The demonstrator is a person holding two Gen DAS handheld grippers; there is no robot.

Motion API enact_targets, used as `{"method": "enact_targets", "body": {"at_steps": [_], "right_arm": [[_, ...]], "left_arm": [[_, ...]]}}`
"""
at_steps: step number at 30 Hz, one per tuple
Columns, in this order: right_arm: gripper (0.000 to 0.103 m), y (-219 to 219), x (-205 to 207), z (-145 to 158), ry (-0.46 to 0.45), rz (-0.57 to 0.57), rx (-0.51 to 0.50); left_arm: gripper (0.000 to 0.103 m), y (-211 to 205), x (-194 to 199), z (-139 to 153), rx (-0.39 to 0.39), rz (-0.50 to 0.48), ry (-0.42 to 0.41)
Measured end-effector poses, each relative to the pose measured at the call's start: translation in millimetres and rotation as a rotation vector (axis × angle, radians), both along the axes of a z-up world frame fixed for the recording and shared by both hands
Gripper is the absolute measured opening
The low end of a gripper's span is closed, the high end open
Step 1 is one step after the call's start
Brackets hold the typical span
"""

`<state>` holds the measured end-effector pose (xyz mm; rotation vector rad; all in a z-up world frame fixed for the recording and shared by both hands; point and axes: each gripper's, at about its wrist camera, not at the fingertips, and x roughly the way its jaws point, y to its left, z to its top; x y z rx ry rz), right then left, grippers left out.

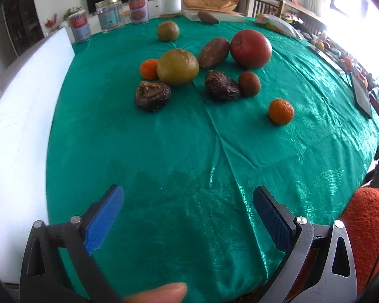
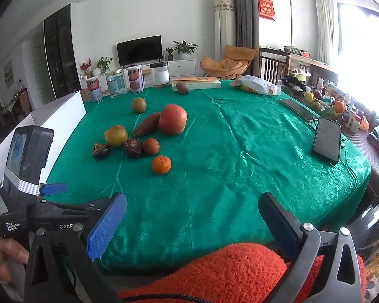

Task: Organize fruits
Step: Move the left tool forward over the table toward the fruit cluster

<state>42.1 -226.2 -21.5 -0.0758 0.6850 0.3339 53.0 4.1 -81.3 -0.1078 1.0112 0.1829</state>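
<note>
Nothing grabbed yet. The left gripper (image 1: 188,203) and right gripper (image 2: 193,210) both hang near the table edge, blue pads spread wide and empty. The fruits sit clustered mid-way across the shiny green tablecloth (image 1: 164,151), the round orange tangerine (image 1: 281,111) closest, probably the easiest first pick.

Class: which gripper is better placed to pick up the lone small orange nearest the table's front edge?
Left, probably. The left gripper, jaws open, faces the small orange closely; the right gripper, also open, sits farther back.
</note>
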Motion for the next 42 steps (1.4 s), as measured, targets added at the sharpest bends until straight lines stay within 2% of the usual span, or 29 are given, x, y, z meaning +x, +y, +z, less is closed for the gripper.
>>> {"method": "enact_targets", "body": {"at_steps": [4,42], "right_arm": [[0.103,-3.0,9.0,-7.7,0.053,-0.013,0.005],[0.103,0.3,8.9,-9.7,0.063,0.000,-0.014]], "left_arm": [[0.102,3.9,-1.1,-6.8,0.001,0.010,0.007],[0.103,4.5,-1.3,-7.0,-0.005,-0.004,0.011]]}}
